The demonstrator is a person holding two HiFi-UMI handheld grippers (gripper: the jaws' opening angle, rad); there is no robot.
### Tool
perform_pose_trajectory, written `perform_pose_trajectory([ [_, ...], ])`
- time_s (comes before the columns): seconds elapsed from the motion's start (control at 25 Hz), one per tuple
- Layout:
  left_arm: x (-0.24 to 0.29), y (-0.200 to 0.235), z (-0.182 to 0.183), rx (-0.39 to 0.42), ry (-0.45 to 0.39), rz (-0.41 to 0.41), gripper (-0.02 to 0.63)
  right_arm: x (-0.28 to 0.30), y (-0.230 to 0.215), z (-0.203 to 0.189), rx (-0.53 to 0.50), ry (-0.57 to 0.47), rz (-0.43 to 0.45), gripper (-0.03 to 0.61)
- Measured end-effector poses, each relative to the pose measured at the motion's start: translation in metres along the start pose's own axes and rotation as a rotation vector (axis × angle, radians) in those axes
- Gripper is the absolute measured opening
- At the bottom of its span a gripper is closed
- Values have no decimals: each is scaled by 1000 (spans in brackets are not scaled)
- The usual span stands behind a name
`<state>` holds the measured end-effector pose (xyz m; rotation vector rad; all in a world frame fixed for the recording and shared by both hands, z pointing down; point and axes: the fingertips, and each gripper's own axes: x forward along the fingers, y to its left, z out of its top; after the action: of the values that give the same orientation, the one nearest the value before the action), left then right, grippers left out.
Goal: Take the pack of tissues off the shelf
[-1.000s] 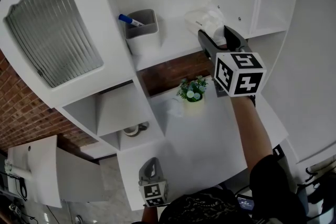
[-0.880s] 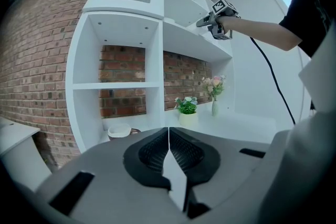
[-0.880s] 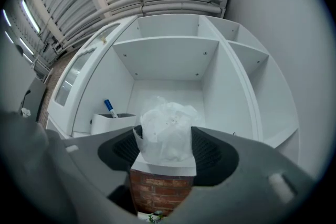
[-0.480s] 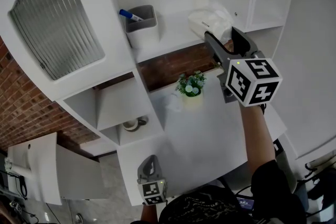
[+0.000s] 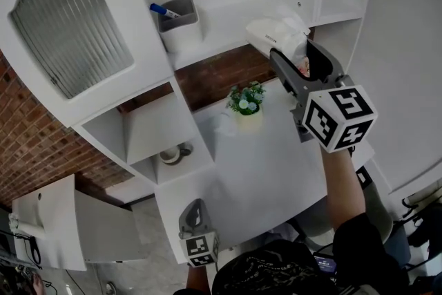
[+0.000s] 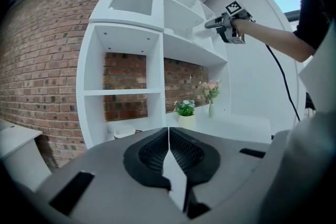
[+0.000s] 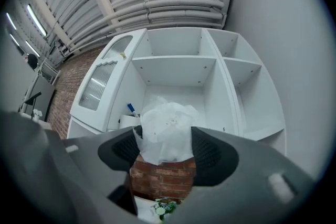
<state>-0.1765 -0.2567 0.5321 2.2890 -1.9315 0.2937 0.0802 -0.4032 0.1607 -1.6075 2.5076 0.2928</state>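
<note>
My right hand-held gripper (image 5: 295,55) has drawn the clamped pack of tissues (image 5: 276,34) out from the shelf (image 5: 221,21); its soft wrapping may slip.

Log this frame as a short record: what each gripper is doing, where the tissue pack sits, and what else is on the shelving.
tissue pack: clamped between the jaws of the right gripper, at the front edge of the shelf
left gripper: shut, empty, held low away from the shelf
same shelf: grey cup with a blue pen
desk: small potted plant
task status: pack gripped; cannot tell if it has cleared the shelf
</note>
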Motion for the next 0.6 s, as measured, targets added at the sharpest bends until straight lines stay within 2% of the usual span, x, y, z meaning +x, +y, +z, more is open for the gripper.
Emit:
perform_pose_trajectory([
  [0.24, -10, -3, 2, 1, 3, -36, 12, -22, 19, -21, -28, 62, 25, 281],
  [0.6, -22, -7, -9, -7, 24, -72, 12, -46, 40, -64, -18, 139, 60, 281],
])
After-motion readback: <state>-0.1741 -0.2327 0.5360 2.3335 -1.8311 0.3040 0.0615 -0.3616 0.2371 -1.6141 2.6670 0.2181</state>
